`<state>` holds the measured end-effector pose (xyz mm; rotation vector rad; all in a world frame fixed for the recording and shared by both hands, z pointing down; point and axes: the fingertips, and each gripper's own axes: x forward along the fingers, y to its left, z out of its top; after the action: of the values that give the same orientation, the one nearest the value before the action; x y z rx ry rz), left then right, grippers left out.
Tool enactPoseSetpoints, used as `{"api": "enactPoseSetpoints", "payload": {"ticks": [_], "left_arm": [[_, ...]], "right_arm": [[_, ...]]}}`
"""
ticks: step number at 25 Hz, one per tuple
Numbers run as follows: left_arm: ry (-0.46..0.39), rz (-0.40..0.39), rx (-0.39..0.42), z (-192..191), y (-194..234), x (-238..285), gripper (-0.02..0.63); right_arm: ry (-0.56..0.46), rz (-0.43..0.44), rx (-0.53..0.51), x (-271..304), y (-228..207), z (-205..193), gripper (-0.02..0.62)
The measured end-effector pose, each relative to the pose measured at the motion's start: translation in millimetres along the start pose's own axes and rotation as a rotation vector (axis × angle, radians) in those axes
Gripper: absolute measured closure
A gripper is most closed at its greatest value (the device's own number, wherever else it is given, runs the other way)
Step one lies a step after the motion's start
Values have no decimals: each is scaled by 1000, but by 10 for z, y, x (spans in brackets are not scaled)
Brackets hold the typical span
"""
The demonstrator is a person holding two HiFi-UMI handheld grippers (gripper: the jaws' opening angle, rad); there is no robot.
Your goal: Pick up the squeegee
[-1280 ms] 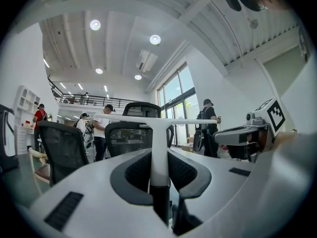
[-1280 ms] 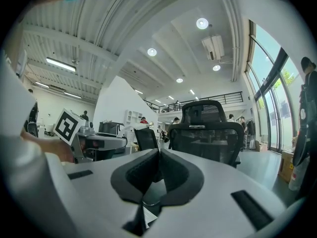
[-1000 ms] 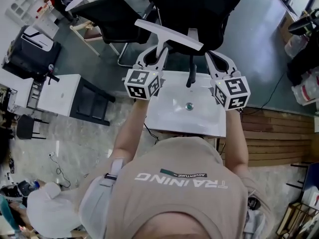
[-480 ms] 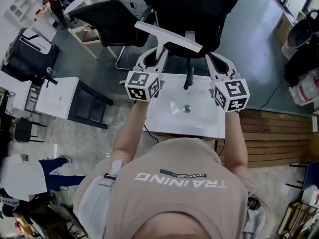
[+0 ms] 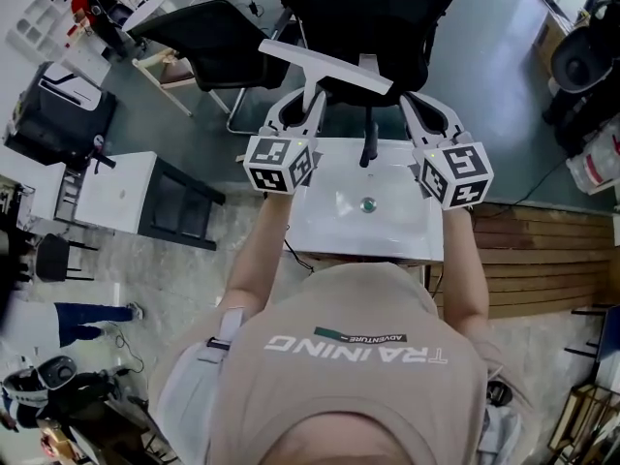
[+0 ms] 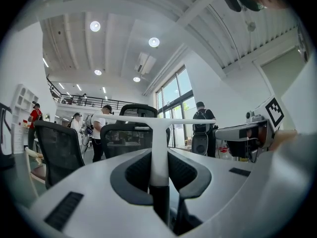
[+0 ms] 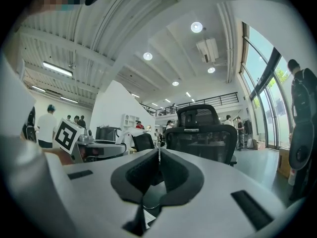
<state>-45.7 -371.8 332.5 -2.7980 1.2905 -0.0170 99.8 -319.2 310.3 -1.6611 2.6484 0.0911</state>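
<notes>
The squeegee (image 5: 325,66) is white and T-shaped, with a long straight blade across the top of a slim handle. My left gripper (image 5: 302,112) is shut on that handle and holds it in the air above the far edge of the white sink (image 5: 397,235). In the left gripper view the handle (image 6: 158,152) rises upright between the dark pads, and the blade lies level across the picture. My right gripper (image 5: 418,109) hovers level to the right of it, apart from the squeegee. In the right gripper view its fingertips (image 7: 159,155) meet, with nothing between them.
A black tap (image 5: 369,143) and a drain (image 5: 367,204) sit in the sink below both grippers. Beyond the sink stands a black office chair (image 5: 363,8), with a second chair (image 5: 208,37) to its left. A white cabinet (image 5: 116,187) is at the left, wooden slats (image 5: 528,260) at the right.
Both grippers and the squeegee keep their places. A bystander on the floor at the lower left has walked on.
</notes>
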Motion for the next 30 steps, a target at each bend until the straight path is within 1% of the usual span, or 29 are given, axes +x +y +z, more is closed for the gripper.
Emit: {"api": "enactPoseSetpoints", "payload": {"ticks": [6, 15, 19, 25, 27, 30], "left_arm": [[12, -5, -19, -67, 14, 38, 525], [35, -14, -29, -217, -14, 133, 525], [42, -12, -38, -259, -4, 126, 525], [44, -6, -27, -269, -1, 98, 525], [54, -6, -18, -311, 9, 122, 525], [65, -5, -25, -386, 34, 128, 525]], "right_arm": [[11, -12, -27, -21, 3, 0, 560], [15, -33, -69, -87, -109, -90, 560], [9, -22, -36, -110, -107, -121, 560], [21, -17, -27, -124, -67, -172, 560], [26, -20, -22, -114, -72, -208, 560], [34, -20, -21, -98, -65, -251, 560]]}}
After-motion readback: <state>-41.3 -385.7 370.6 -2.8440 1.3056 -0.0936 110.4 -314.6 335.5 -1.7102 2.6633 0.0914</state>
